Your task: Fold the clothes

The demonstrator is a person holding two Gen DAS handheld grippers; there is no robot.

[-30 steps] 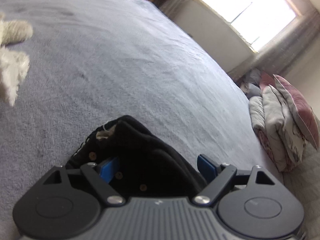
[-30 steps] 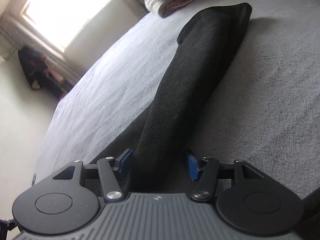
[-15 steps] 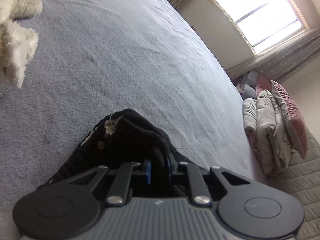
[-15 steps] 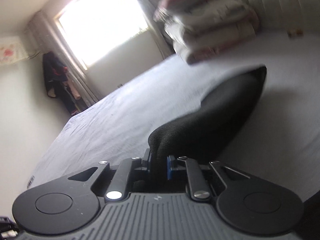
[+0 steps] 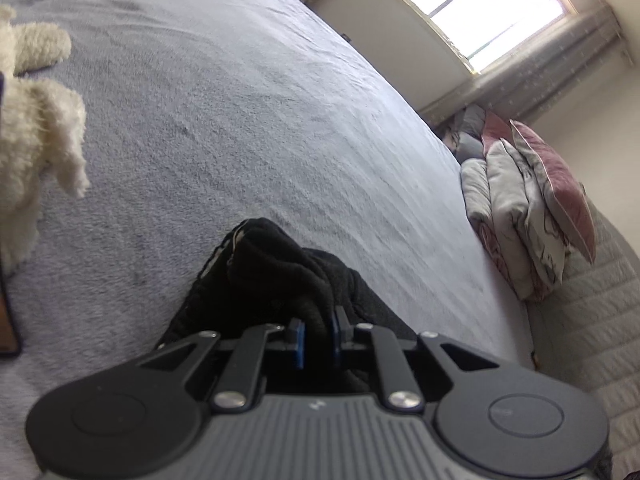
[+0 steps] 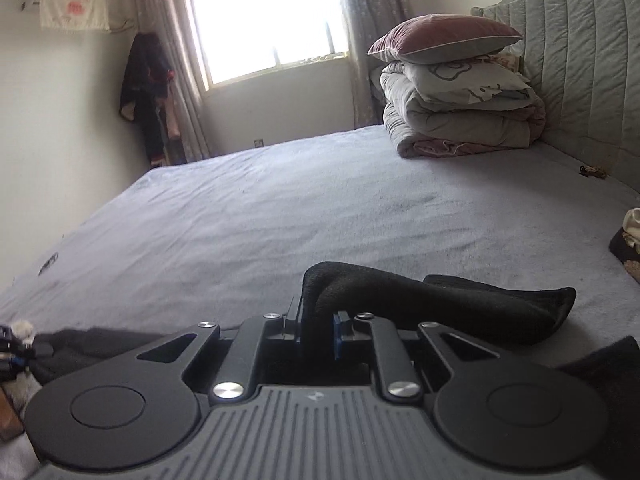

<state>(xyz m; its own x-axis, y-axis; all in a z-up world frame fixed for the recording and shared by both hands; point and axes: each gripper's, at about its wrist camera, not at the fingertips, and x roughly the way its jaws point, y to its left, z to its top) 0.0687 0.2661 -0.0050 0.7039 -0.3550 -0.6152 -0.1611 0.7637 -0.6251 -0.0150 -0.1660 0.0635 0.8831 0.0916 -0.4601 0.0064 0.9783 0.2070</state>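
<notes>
A black knitted garment (image 5: pixel 276 276) lies bunched on the grey bedspread (image 5: pixel 224 120). My left gripper (image 5: pixel 317 334) is shut on a fold of it, blue pads pressing the cloth from both sides. In the right wrist view another part of the black garment (image 6: pixel 440 300) is lifted off the bed and drapes to the right. My right gripper (image 6: pixel 318 330) is shut on that raised fold. More black cloth (image 6: pixel 92 344) trails to the lower left, where the other gripper's tip shows at the frame edge.
A cream fluffy item (image 5: pixel 36 128) lies at the left on the bed. Folded quilts and a pink pillow (image 6: pixel 452 92) are stacked by the padded headboard (image 6: pixel 580 60). A window (image 6: pixel 264 20) and hanging clothes (image 6: pixel 148 88) stand beyond the bed. A small pile (image 6: pixel 630 240) sits at right.
Both grippers went from open around the black garment to shut on it. The right one then rose and rolled level, lifting its fold off the bed; the left one shifted a little.
</notes>
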